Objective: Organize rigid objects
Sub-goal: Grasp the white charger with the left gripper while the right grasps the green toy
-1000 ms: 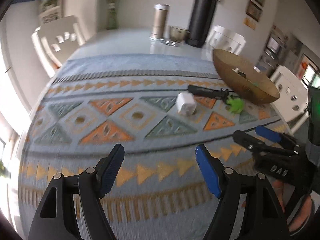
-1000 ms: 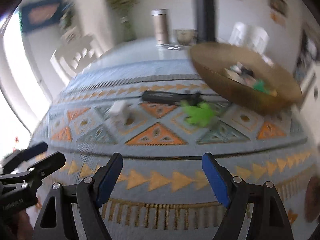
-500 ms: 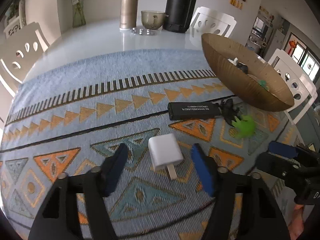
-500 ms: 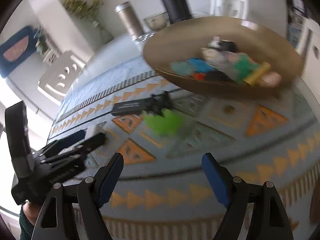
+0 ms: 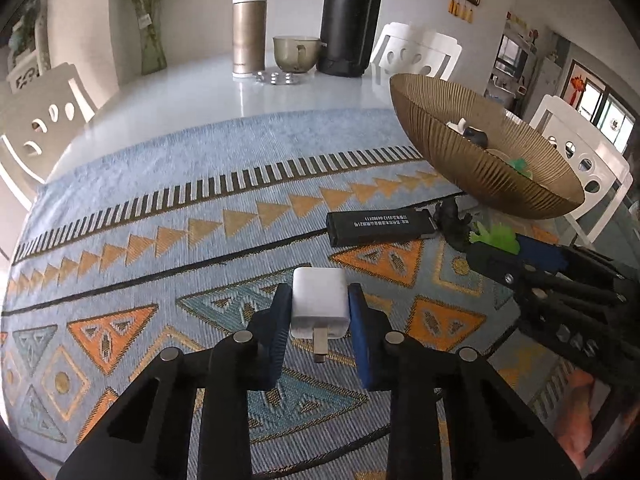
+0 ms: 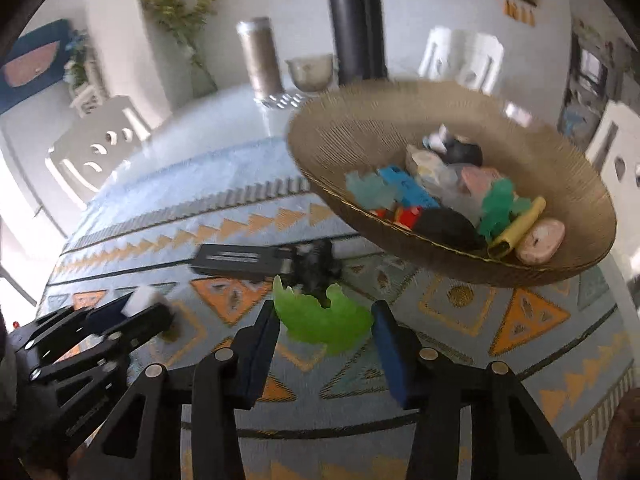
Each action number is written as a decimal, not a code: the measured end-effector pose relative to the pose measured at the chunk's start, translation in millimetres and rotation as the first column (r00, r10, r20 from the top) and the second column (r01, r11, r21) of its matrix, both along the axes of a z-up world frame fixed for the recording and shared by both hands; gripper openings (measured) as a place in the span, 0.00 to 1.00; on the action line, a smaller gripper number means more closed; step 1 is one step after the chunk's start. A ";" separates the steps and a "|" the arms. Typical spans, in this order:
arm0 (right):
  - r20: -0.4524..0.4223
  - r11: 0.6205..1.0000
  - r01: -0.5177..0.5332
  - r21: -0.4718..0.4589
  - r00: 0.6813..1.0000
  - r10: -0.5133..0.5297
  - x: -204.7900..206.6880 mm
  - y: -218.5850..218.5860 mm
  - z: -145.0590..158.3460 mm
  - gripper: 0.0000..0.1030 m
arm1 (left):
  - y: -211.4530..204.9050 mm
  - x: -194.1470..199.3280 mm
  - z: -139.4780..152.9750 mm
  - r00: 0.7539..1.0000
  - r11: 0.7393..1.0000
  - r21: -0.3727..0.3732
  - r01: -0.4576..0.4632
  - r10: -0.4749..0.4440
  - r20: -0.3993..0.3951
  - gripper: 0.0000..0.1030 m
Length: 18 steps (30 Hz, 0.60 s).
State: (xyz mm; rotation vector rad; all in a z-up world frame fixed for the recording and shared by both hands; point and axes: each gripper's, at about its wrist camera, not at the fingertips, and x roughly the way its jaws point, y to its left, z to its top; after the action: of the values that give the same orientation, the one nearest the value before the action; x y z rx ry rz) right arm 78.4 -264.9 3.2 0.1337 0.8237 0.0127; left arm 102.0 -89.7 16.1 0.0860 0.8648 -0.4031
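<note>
On the patterned blue-and-orange woven mat (image 5: 168, 184), I read the scene like this:

Left gripper (image 5: 319, 312): at 6 o'clock in my left wrist view; its blue pads press both sides of the small white cube-shaped charger plug (image 5: 319, 302), pinching it. The plug's metal end points back toward the camera, and the plug sits low over the mat.

Right gripper (image 6: 325, 330): jaws spread either side of the translucent green plastic toy figure (image 6: 324, 320); I see gaps at the pads, so no pinch yet. The toy lies on the mat between them.

Black rectangular stick with white lettering (image 5: 380, 226): flat on the mat at 1 o'clock from the plug, well apart from it.

Small dark figurine (image 5: 452, 220): touching the stick's right end, just beside the green toy.

Ribbed golden-brown bowl (image 6: 348, 140): at 1 o'clock from the green toy, near it, holding mixed small items in blue, red, green, yellow and pink.

Far table edge, 12 o'clock: tall metallic tumbler (image 5: 249, 32), glass cup (image 5: 296, 54), tall black cylinder (image 5: 352, 16).
</note>
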 end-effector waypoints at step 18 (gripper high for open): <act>0.013 0.994 -0.104 0.019 0.994 0.104 -88.0 16.3 0.4 0.45 | 26.2 -112.6 7.0 0.998 0.995 -0.070 -0.064 0.065 0.021 0.24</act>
State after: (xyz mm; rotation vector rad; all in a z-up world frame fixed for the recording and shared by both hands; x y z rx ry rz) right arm -9.6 -248.7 3.6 0.1092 0.8183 0.1200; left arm -10.5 -63.5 23.1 -0.0017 0.8280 -0.3709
